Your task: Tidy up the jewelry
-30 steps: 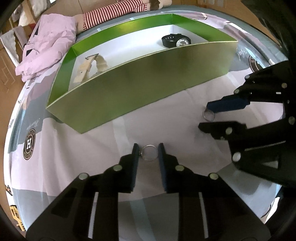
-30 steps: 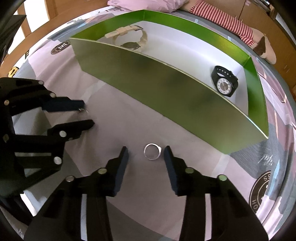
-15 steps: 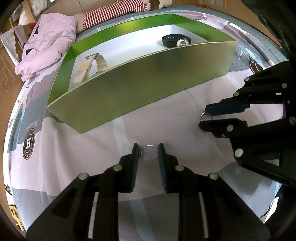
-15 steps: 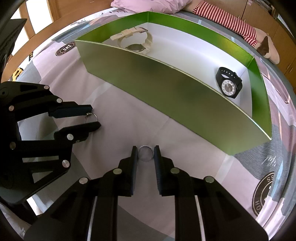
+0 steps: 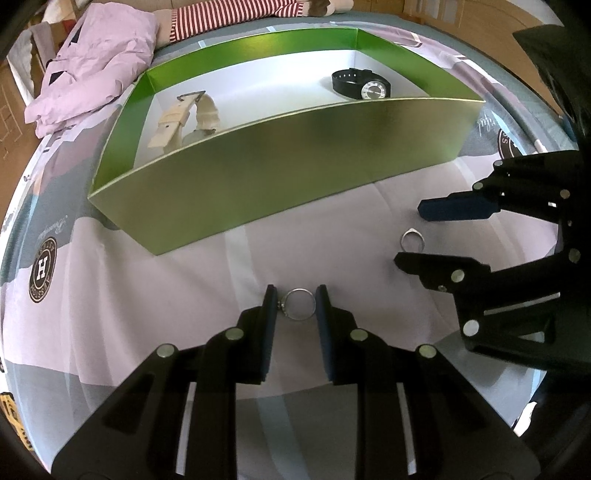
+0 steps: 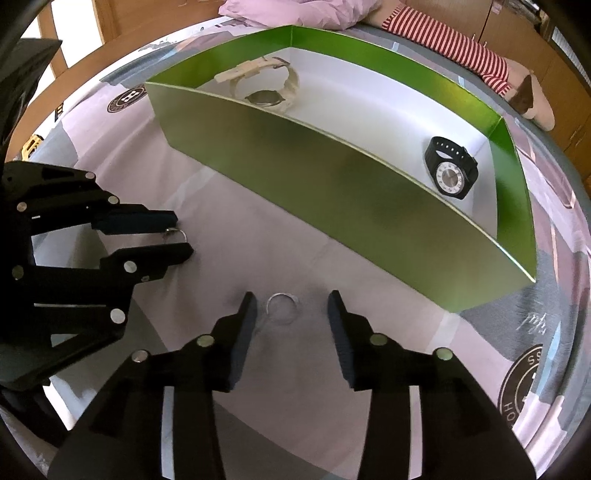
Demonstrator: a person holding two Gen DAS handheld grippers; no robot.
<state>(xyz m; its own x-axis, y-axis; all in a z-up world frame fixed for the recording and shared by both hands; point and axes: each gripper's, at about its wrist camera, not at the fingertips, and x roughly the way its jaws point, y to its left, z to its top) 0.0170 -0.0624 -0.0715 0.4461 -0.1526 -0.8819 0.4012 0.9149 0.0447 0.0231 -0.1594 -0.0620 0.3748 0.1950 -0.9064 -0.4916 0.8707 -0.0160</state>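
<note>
Pinching ring (image 5: 300,304), left gripper (image 5: 295,306) clamped; right gripper (image 6: 291,308) jaws just opened, plain ring (image 6: 281,308) lying loose between on bedsheet (image 6: 258,258).

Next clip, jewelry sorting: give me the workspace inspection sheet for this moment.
Surface: patterned bedsheet, pink and grey with round logos.
Job's things: green box with a beige watch and a black watch inside; two rings on the sheet outside it.
Clutter: pink garment and striped fabric beyond the box.
Grippers: left claw shut on a stone-set ring; right claw has just been opening, pads clear of the plain ring lying between them.
Cables: nothing seen.
Surroundings: wooden furniture behind.
</note>
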